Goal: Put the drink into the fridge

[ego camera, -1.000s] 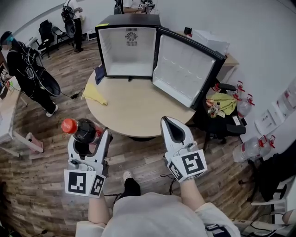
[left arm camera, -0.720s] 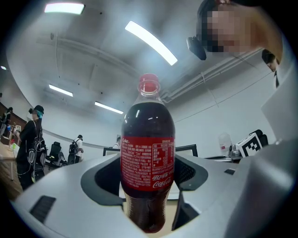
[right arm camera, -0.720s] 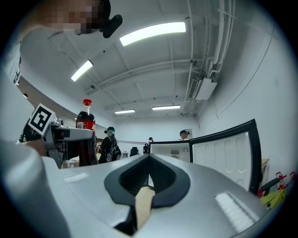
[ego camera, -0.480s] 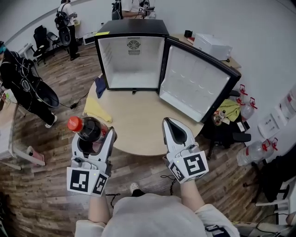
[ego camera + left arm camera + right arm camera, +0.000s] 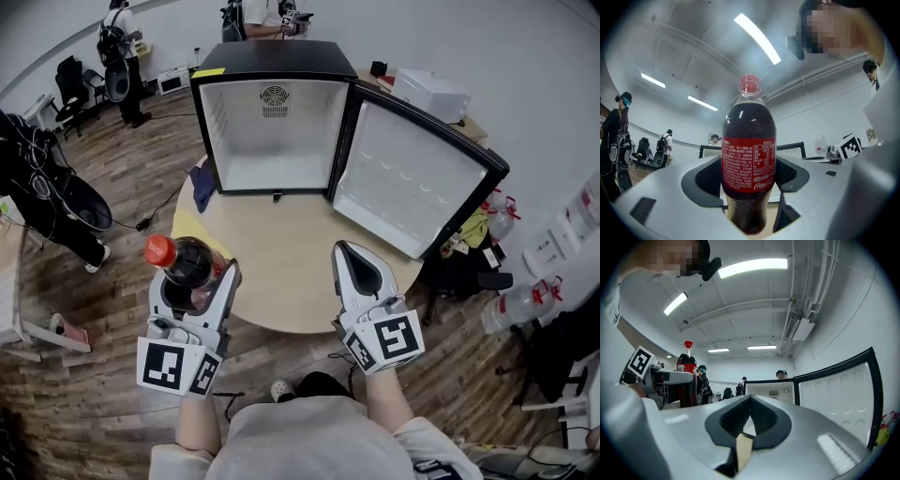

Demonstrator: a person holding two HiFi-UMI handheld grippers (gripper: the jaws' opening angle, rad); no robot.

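A cola bottle [image 5: 184, 265] with a red cap and red label [image 5: 748, 161] stands upright in my left gripper [image 5: 192, 281], whose jaws are shut on its lower body. It hangs over the near left edge of the round table [image 5: 281, 248]. The black mini fridge [image 5: 272, 112] stands at the table's far side, its door [image 5: 412, 183] swung open to the right and its white inside bare. My right gripper [image 5: 356, 267] is shut with nothing in it, over the table's near right edge. The bottle [image 5: 686, 373] and the fridge [image 5: 771, 390] also show in the right gripper view.
A yellow cloth [image 5: 187, 225] and a dark blue cloth [image 5: 202, 184] lie on the table's left side. People stand at the far left [image 5: 42, 187] and behind the fridge. A chair with water bottles [image 5: 502, 220] sits to the right. A white box [image 5: 431, 94] rests behind the door.
The fridge and table have come nearer in the head view. Both grippers kept their hold and pose, and the bottle has risen slightly toward the table edge.
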